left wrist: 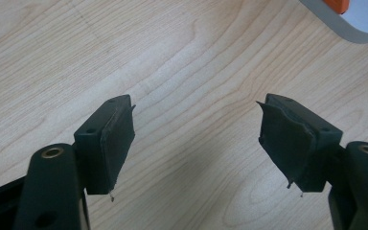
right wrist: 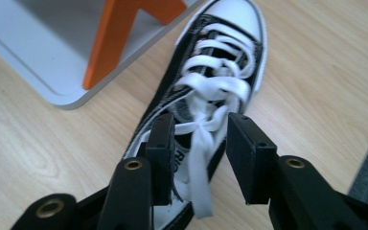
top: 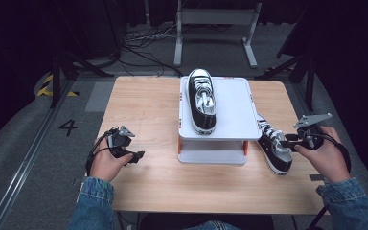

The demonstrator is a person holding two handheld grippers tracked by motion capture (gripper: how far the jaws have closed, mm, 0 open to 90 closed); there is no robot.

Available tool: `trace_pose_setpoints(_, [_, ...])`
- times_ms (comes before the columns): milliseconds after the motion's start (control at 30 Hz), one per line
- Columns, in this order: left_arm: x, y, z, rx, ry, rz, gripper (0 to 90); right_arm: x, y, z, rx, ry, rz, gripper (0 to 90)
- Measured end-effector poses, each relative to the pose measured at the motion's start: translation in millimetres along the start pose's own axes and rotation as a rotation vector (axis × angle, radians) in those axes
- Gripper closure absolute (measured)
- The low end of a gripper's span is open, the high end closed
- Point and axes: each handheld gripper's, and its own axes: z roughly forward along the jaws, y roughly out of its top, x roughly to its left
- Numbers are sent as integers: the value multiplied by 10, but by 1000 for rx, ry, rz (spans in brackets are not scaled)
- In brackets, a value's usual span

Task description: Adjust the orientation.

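While one sneaker (top: 201, 101) tops the stand (top: 235, 125), another (top: 274, 147) lies beside.

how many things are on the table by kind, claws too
sneakers: 2, one on the stand, one on the table
white stand with orange legs: 1
claws: 2, left claw open over bare wood, right claw open around the second sneaker's laces
total: 5

High view looks forward and down over the whole worktop (top: 143, 110); left gripper view sits close above bare wood, right gripper view close over the floor-side sneaker (right wrist: 211, 91), both sharing the white stand (top: 230, 108) corner
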Motion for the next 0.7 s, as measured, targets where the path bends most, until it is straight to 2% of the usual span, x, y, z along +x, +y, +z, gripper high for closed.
trace_pose_setpoints(67, [1, 2, 2, -3, 1, 1, 279, 6, 0, 23, 3, 5, -6, 605])
trace_pose_setpoints(100, [0, 0, 2, 0, 0, -3, 279, 20, 5, 76, 19, 2, -27, 576])
trace_pose_setpoints(233, [6, -14, 1, 1, 1, -9, 278, 28, 16, 190, 59, -10, -94, 570])
trace_pose_setpoints(267, [8, -17, 3, -1, 2, -8, 278, 32, 21, 215, 51, -3, -128, 563])
trace_pose_setpoints(300, [8, -17, 3, -1, 2, -8, 278, 32, 21, 215, 51, -3, -128, 563])
trace_pose_setpoints(333, [9, -21, 1, 2, 1, -7, 278, 40, 29, 245, 65, -9, -160, 567])
trace_pose_setpoints(367, [8, -23, 0, 2, 2, -7, 278, 40, 29, 245, 65, -9, -160, 567])
trace_pose_setpoints(567, [1, -35, -2, 8, -8, -8, 276, 65, 61, 292, 77, -15, -273, 595])
trace_pose_setpoints(700, [-2, -59, -9, 11, -4, -2, 276, 95, 103, 297, 70, -13, -302, 593])
